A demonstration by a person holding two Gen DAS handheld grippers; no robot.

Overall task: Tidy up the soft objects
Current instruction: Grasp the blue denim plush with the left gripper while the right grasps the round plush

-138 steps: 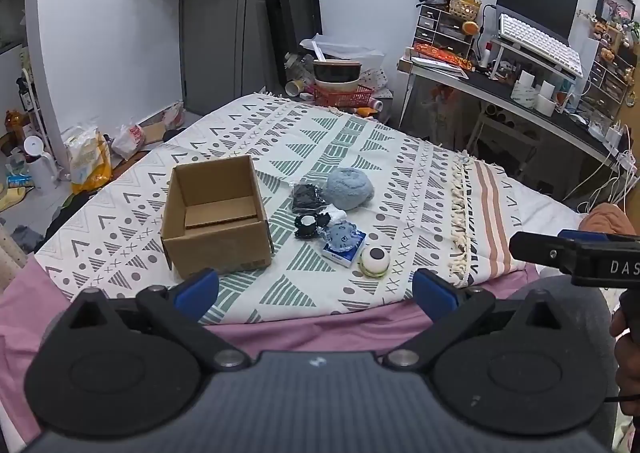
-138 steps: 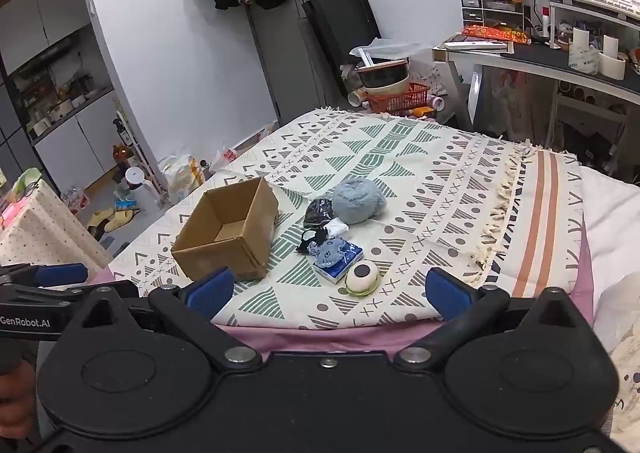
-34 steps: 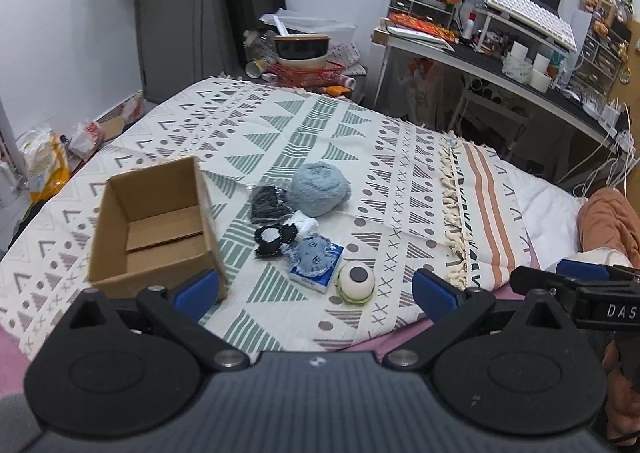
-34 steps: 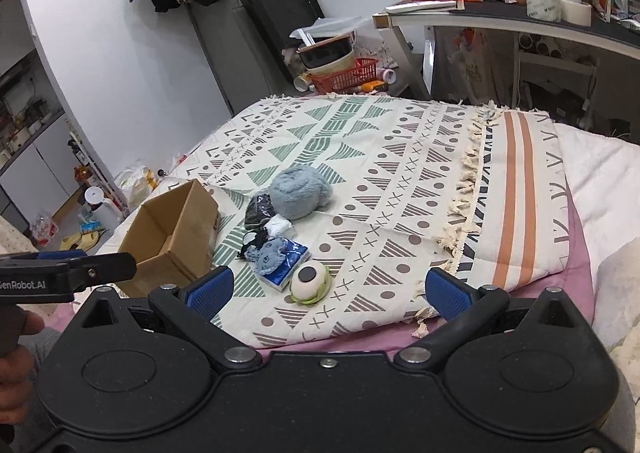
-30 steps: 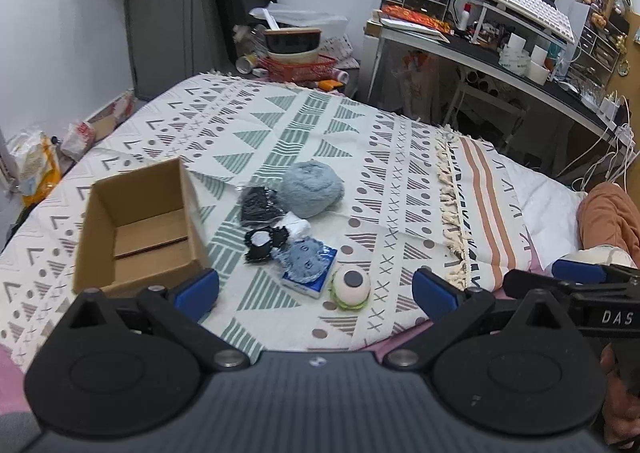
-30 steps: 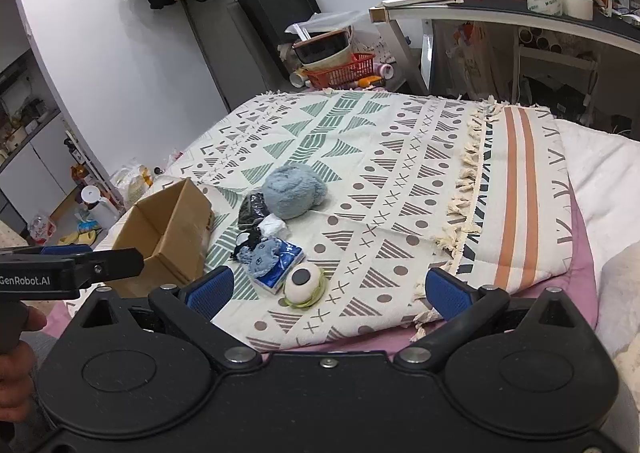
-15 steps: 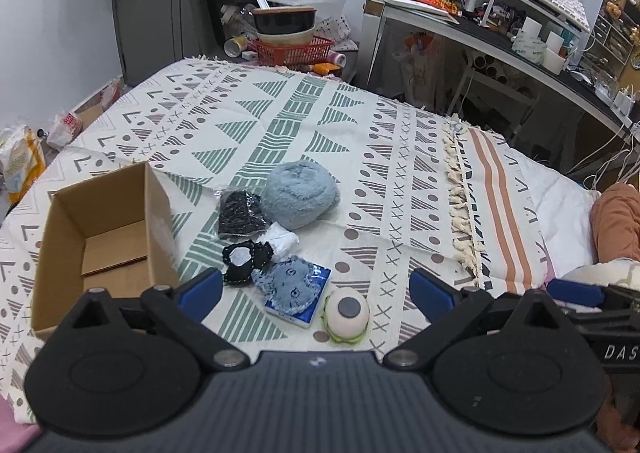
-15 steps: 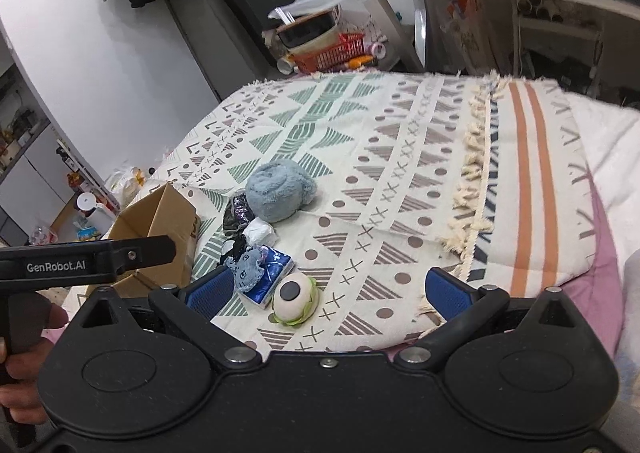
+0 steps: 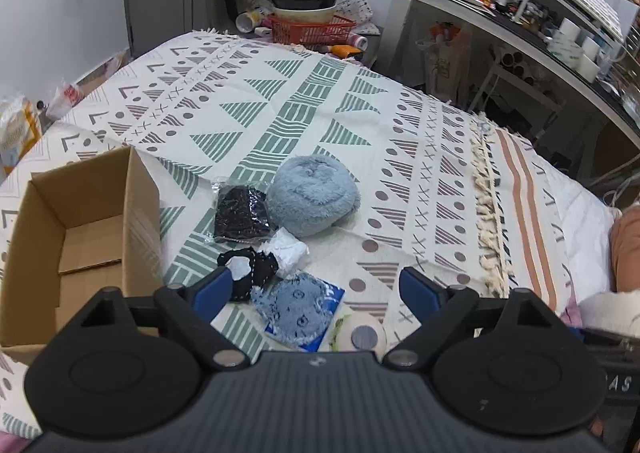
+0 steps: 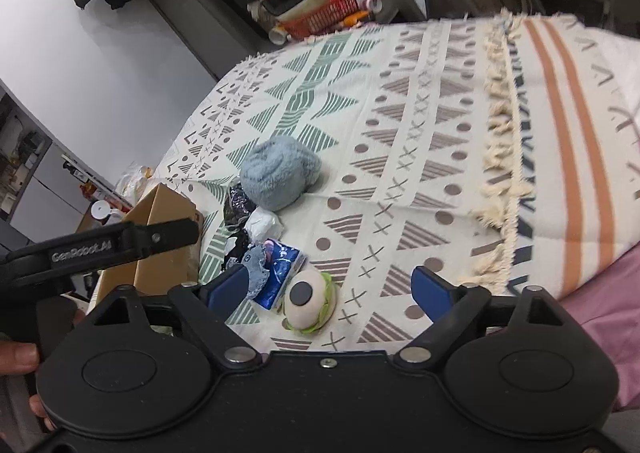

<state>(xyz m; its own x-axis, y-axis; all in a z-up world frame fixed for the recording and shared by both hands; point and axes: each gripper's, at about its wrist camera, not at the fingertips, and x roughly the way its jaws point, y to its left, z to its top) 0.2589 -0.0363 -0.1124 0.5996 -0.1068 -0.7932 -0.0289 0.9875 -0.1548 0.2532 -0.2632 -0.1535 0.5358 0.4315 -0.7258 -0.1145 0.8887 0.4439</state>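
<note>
Both claws, left claw (image 9: pixel 314 287) and right claw (image 10: pixel 330 287), wide but just narrowing, gripping nothing. Beyond: round toy (image 10: pixel 308 305), blue plush (image 9: pixel 310 199), smaller soft items loose on bed (image 9: pixel 420 157). Cardboard box (image 9: pixel 76 229) empty; nothing sorted yet.

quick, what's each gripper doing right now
Left gripper: open, holding nothing, jaws just been closing a little.
Right gripper: open, holding nothing, jaws likewise closing a little.
</note>
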